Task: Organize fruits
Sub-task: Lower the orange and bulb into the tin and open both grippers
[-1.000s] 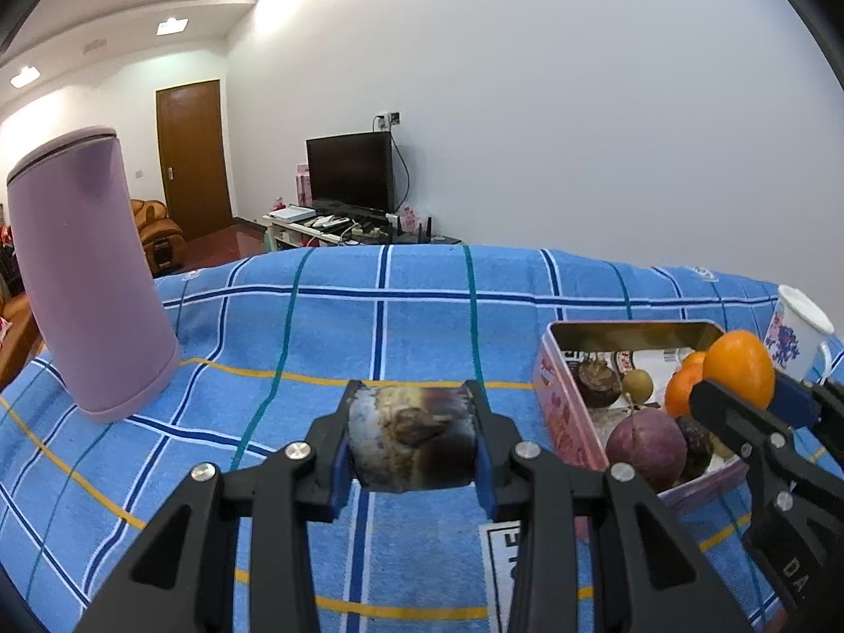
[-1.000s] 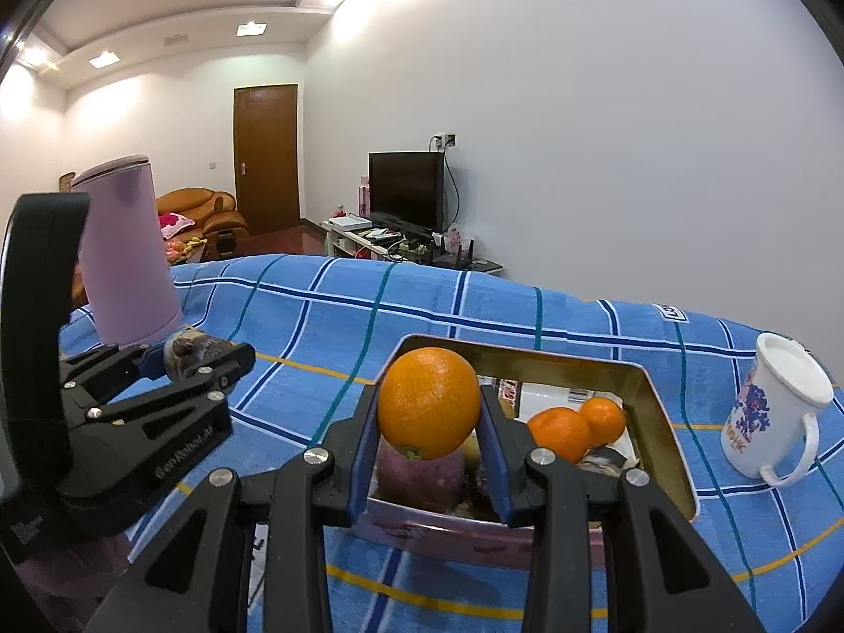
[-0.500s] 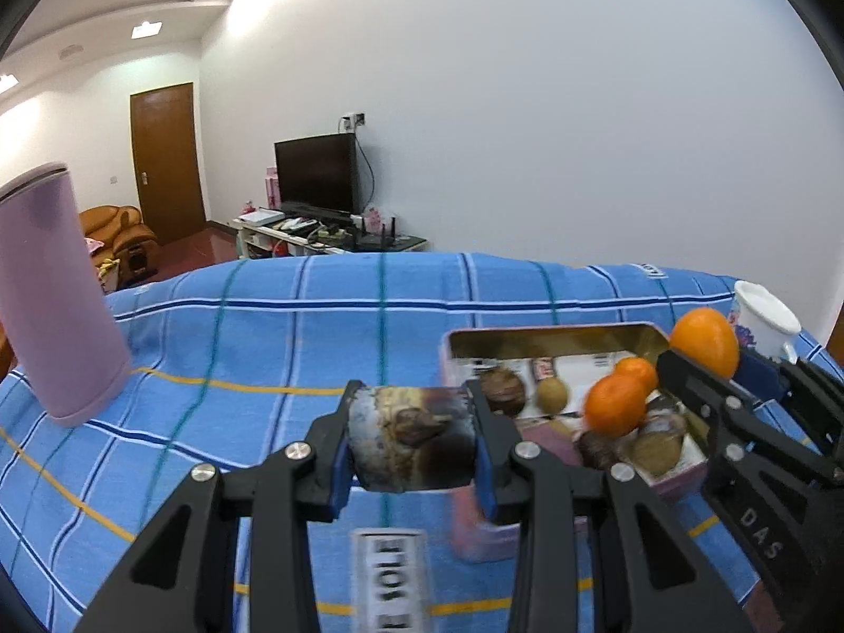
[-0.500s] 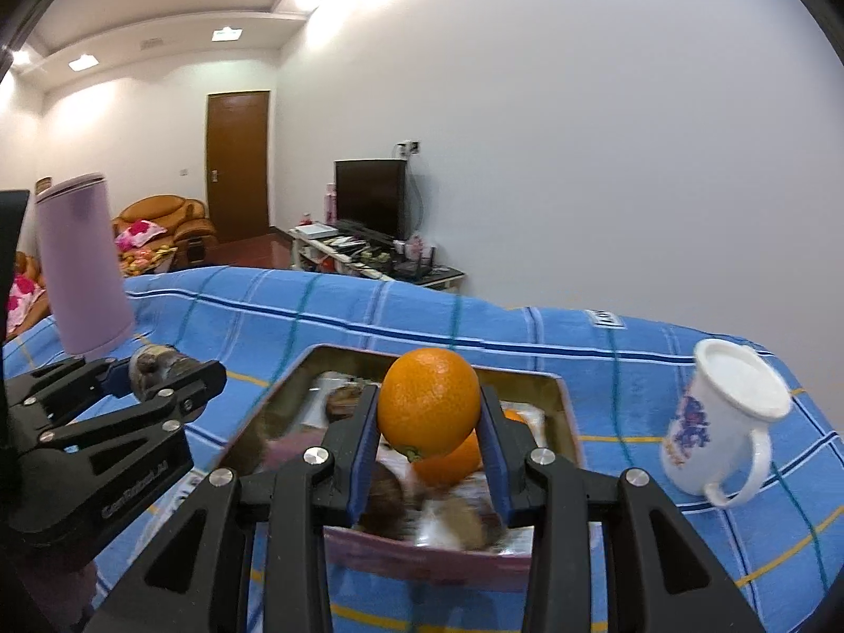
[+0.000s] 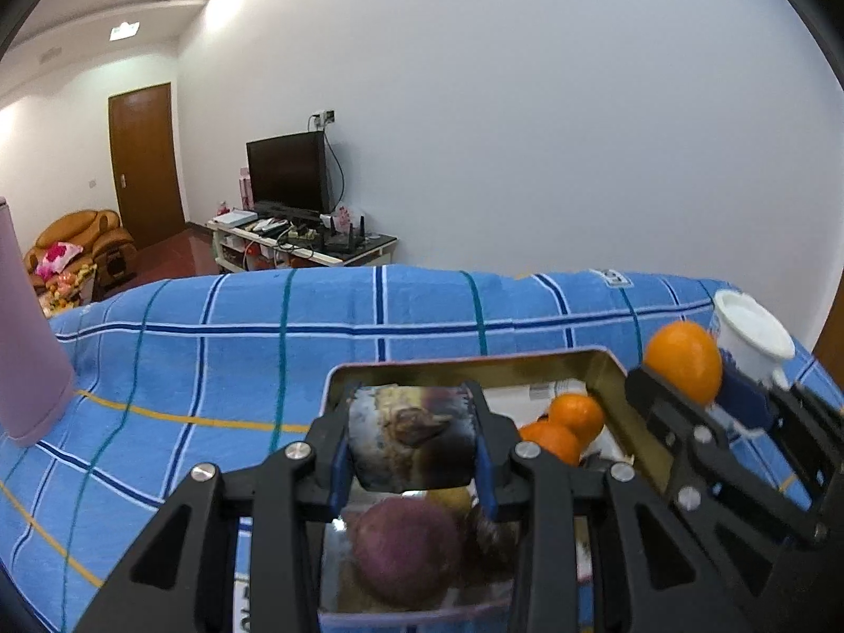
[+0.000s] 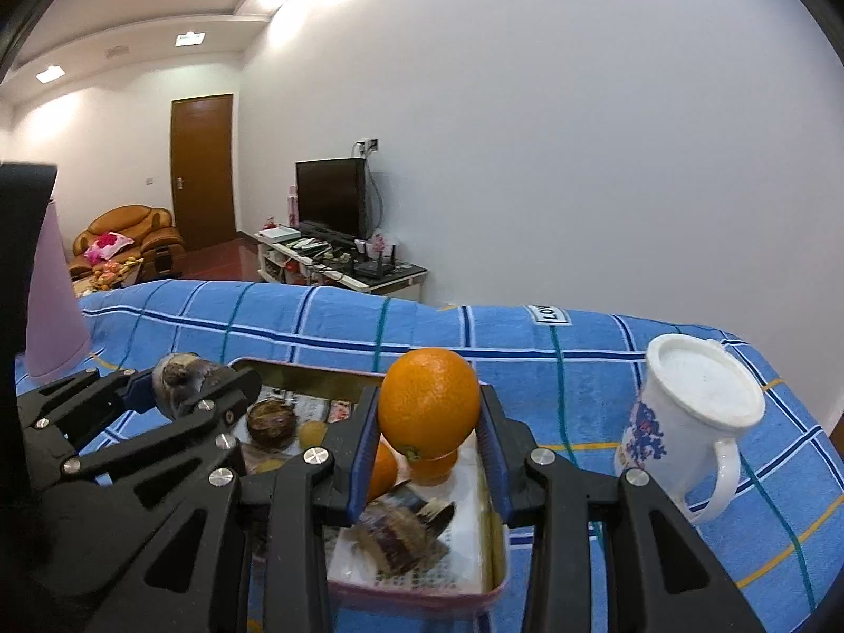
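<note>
My left gripper (image 5: 414, 440) is shut on a dark mottled fruit (image 5: 411, 438) and holds it above the left part of the pink metal tin (image 5: 464, 364). The tin holds a purple round fruit (image 5: 406, 554), two small oranges (image 5: 564, 427) and other fruits. My right gripper (image 6: 430, 422) is shut on a large orange (image 6: 428, 402) and holds it above the tin's (image 6: 422, 593) right part. The right gripper shows in the left wrist view (image 5: 686, 369), the left one in the right wrist view (image 6: 179, 380).
A white mug with blue print (image 6: 686, 416) stands right of the tin. A tall pink cylinder (image 5: 26, 337) stands at the far left. The table wears a blue checked cloth (image 5: 211, 348). A wall, TV stand and door are behind.
Both grippers have moved right and forward with their fruits, from beside the tin to above it. The pink cylinder has slid toward the left edge of view.
</note>
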The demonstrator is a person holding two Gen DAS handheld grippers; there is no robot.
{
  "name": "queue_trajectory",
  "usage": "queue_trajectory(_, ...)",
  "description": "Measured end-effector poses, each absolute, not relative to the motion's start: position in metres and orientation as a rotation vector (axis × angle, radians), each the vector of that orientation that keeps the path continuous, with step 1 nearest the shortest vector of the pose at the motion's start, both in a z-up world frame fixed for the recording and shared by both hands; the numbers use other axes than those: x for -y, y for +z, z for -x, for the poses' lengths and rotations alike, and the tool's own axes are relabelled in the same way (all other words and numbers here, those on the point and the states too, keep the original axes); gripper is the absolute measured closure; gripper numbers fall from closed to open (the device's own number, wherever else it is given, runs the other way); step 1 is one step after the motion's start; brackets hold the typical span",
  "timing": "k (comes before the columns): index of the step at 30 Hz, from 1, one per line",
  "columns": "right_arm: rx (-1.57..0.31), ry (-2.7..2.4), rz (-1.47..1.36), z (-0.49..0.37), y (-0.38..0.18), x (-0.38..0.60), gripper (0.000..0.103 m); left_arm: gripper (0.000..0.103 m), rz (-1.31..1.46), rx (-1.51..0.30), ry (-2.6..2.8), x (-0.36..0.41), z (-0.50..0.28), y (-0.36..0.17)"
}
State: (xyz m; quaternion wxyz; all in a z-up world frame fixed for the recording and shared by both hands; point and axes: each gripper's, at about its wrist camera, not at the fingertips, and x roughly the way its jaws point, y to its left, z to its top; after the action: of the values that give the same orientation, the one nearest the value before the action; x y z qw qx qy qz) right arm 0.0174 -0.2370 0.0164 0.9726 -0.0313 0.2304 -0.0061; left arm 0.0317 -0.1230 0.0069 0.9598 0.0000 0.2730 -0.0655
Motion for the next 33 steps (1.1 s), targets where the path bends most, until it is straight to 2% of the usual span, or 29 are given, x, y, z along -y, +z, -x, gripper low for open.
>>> queue_trajectory(33, -0.583, -0.065, 0.062, -0.047, 0.004, 0.234, 0.065, 0.065, 0.027, -0.594, -0.126, 0.108, -0.049, -0.011)
